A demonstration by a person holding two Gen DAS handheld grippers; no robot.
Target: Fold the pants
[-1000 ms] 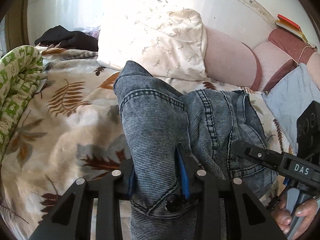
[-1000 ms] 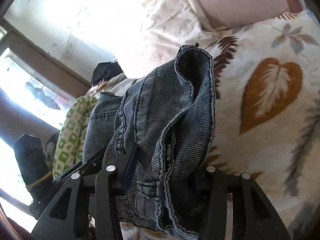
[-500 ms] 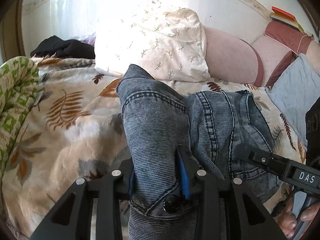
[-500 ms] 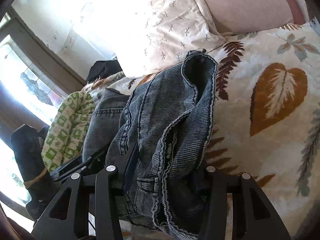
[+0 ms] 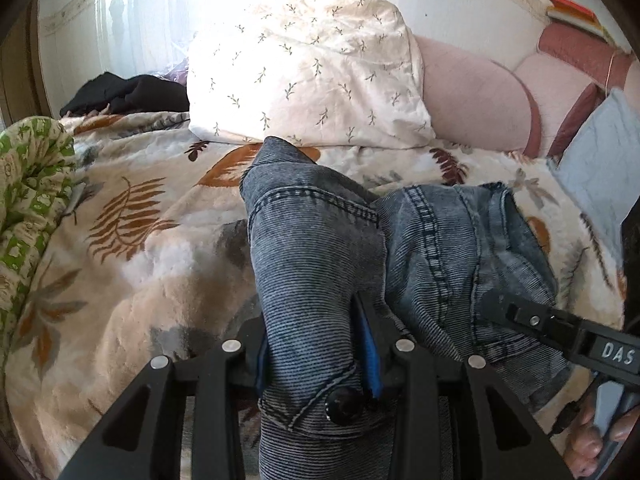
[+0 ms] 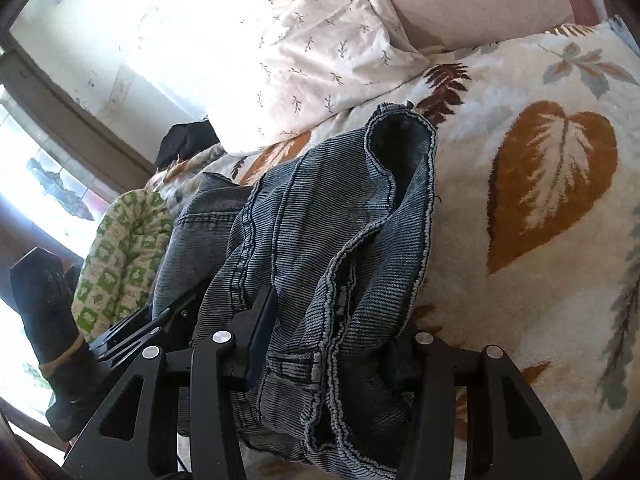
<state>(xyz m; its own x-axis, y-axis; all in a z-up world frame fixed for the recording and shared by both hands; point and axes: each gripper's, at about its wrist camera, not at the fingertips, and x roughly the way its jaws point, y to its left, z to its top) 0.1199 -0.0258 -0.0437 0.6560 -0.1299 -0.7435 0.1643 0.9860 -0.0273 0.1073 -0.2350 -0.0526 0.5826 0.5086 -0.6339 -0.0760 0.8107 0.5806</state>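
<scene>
Grey-blue denim pants [image 5: 320, 240] hang bunched over the leaf-print bedspread [image 5: 140, 272]. My left gripper [image 5: 312, 332] is shut on the waistband by the dark button, blue pads against the cloth, and its jaws are easing open. The other gripper's black finger [image 5: 520, 316] reaches in from the right. In the right wrist view my right gripper [image 6: 336, 320] pinches a thick fold of the pants [image 6: 320, 208] with an open leg hem at the top. Its jaws are easing open too, denim still filling the gap.
A white sprigged pillow [image 5: 312, 64] and pink cushions [image 5: 472, 108] lie behind the pants. A green patterned quilt roll [image 5: 28, 192] borders the left, dark clothes [image 5: 128, 94] sit at the back, and a pale blue cloth [image 5: 592, 160] is on the right. A hand [image 5: 592, 436] holds the right gripper's handle.
Both grippers have sunk a little toward the bed with the pants still in them. The denim fold sits lower against the bedspread.
</scene>
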